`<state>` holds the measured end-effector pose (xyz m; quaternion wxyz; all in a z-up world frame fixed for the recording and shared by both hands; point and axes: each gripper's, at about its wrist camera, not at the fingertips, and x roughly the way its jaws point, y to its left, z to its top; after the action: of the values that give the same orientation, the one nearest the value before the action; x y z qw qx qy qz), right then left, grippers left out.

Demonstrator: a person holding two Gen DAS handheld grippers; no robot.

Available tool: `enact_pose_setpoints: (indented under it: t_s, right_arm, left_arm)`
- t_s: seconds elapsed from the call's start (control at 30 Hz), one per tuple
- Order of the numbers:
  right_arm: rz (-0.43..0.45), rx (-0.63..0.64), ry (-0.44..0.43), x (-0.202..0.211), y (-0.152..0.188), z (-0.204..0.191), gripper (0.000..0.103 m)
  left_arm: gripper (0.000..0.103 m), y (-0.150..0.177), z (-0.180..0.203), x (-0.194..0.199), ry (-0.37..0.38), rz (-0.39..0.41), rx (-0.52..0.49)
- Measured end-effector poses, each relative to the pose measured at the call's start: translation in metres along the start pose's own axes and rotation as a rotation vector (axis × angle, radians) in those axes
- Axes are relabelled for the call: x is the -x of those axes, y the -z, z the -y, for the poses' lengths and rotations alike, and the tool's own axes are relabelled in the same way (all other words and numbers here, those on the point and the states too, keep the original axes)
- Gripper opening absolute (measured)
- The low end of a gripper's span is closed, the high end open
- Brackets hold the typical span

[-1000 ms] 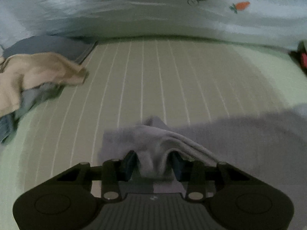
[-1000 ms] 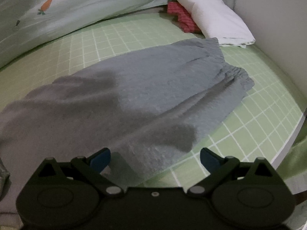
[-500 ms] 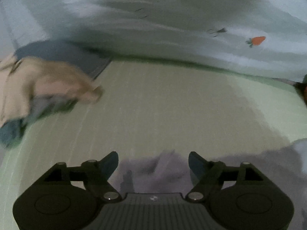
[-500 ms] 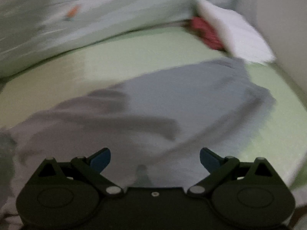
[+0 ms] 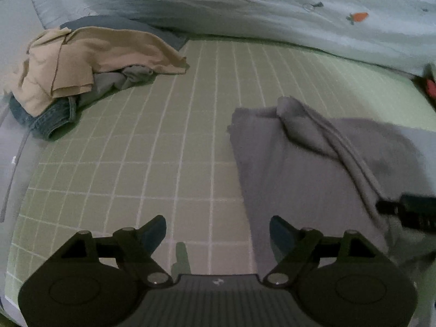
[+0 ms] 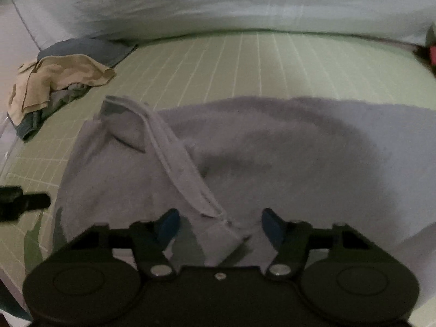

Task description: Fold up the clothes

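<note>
A grey fleece garment (image 5: 321, 174) lies spread on the green checked bed sheet (image 5: 169, 147), with a hemmed edge folded over on top. My left gripper (image 5: 218, 231) is open above the sheet, just left of the garment's left edge, holding nothing. In the right wrist view the same garment (image 6: 286, 147) fills the middle. My right gripper (image 6: 220, 224) is open over the near end of the folded hem strip (image 6: 179, 169), which runs between its blue fingertips (image 6: 169, 224). The dark tip of the other gripper (image 5: 408, 212) shows at the right in the left wrist view.
A pile of clothes, with a tan piece (image 5: 90, 57) on denim (image 5: 46, 120), lies at the back left of the bed. A pale quilt with carrot prints (image 5: 272, 8) runs along the back. Something red (image 5: 430, 87) sits at the far right edge.
My left gripper let go of the grey garment, opened and drew back to the left. My right gripper swung left over the garment, now above the folded hem.
</note>
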<state>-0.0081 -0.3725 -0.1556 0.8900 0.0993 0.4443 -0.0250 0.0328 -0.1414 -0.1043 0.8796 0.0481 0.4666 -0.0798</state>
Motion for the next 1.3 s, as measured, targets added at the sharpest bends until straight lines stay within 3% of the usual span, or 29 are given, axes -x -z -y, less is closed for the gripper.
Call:
enact_pose_setpoints:
  t_s: [0.07,0.1,0.3,0.4,0.5,0.53,0.6,0.63,0.83,1.03,1.17,1.2,1.23,1.27,1.3]
  right_arm:
    - [0.005,0.032,0.017,0.001,0.003,-0.006,0.012]
    - [0.004,0.038,0.021,0.002,0.004,-0.009,0.004]
    - [0.123,-0.104,0.082,0.056,0.006,-0.014,0.003]
    - [0.041,-0.136,0.131,0.051,0.021,-0.006,0.004]
    - [-0.008,-0.17,0.172,0.042,0.028,-0.003,0.011]
    - [0.01,-0.166,0.183,0.044,0.026,-0.006,0.032]
    - [0.062,-0.122,0.198,0.046,0.016,-0.015,0.06]
    - [0.084,-0.09,0.199,0.046,0.011,-0.02,0.066]
    - [0.098,0.07,0.146,0.02,-0.01,-0.05,0.077]
    - [0.082,0.144,0.104,-0.016,-0.024,-0.075,0.078]
    - [0.1,0.148,0.13,-0.034,-0.041,-0.079,0.078]
    - [0.108,0.143,0.122,-0.038,-0.047,-0.079,0.075]
    - [0.105,0.136,0.093,-0.041,-0.052,-0.077,0.058]
    - [0.098,0.128,0.056,-0.043,-0.057,-0.074,0.039]
    - [0.09,0.119,0.019,-0.045,-0.062,-0.071,0.002]
  left_arm:
    - [0.084,0.006,-0.006,0.002,0.011,-0.001,-0.021]
    - [0.084,0.006,-0.009,0.001,0.015,0.003,-0.027]
    - [0.085,0.001,-0.014,-0.003,0.069,0.02,-0.05]
    - [0.085,0.0,-0.007,-0.012,0.101,-0.002,-0.069]
    - [0.085,-0.001,-0.001,-0.018,0.116,-0.013,-0.104]
    - [0.086,-0.001,0.001,-0.019,0.119,-0.011,-0.12]
    - [0.088,-0.003,0.0,-0.023,0.119,-0.012,-0.125]
    - [0.089,-0.004,-0.001,-0.024,0.118,-0.012,-0.128]
    - [0.089,-0.017,-0.008,-0.034,0.095,-0.015,-0.114]
    - [0.091,-0.034,-0.014,-0.047,0.08,-0.007,-0.131]
    - [0.091,-0.047,-0.017,-0.061,0.075,-0.012,-0.153]
    - [0.091,-0.05,-0.017,-0.063,0.076,-0.016,-0.157]
    - [0.091,-0.052,-0.018,-0.066,0.078,-0.02,-0.159]
    - [0.091,-0.055,-0.018,-0.069,0.08,-0.025,-0.161]
    - [0.091,-0.056,-0.018,-0.071,0.081,-0.029,-0.163]
